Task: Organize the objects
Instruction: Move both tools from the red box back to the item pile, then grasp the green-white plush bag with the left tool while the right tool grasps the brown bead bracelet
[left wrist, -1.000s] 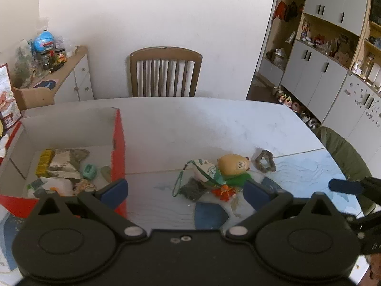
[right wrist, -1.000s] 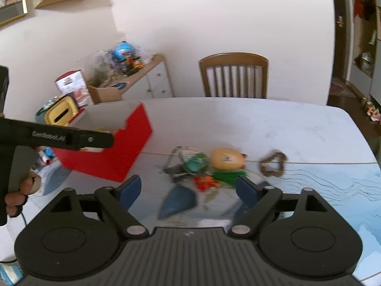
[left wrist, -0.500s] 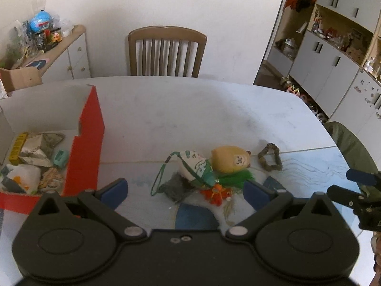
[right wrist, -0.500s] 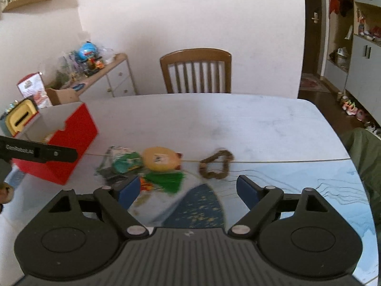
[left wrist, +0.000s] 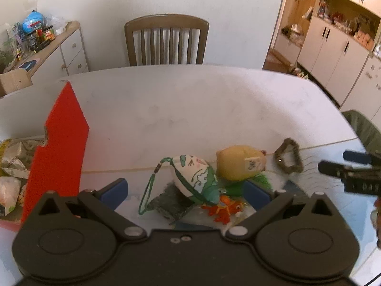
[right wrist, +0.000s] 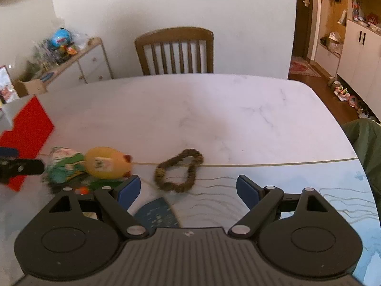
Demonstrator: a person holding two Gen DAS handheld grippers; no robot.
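A pile of small objects lies on the table: a white and green pouch with a cord [left wrist: 194,178], a yellow plush toy [left wrist: 239,165] [right wrist: 107,163], a dark grey cloth piece [left wrist: 170,203], an orange toy [left wrist: 223,211] and green fringe [left wrist: 258,181]. A brown bead loop [left wrist: 288,158] [right wrist: 178,170] lies to their right. My left gripper [left wrist: 184,190] is open, just in front of the pouch. My right gripper [right wrist: 188,188] is open, just in front of the bead loop. The red box [left wrist: 59,138] at the left holds several items.
A wooden chair [left wrist: 166,40] stands at the table's far side. A sideboard [left wrist: 54,52] with clutter is at the back left. White cabinets [left wrist: 345,54] line the right. A green chair back [right wrist: 366,143] is at the table's right edge.
My left gripper has moved right and closer to the pile, so the red box has slid to the left edge. My right gripper has swung right, from the pile to the bead loop.
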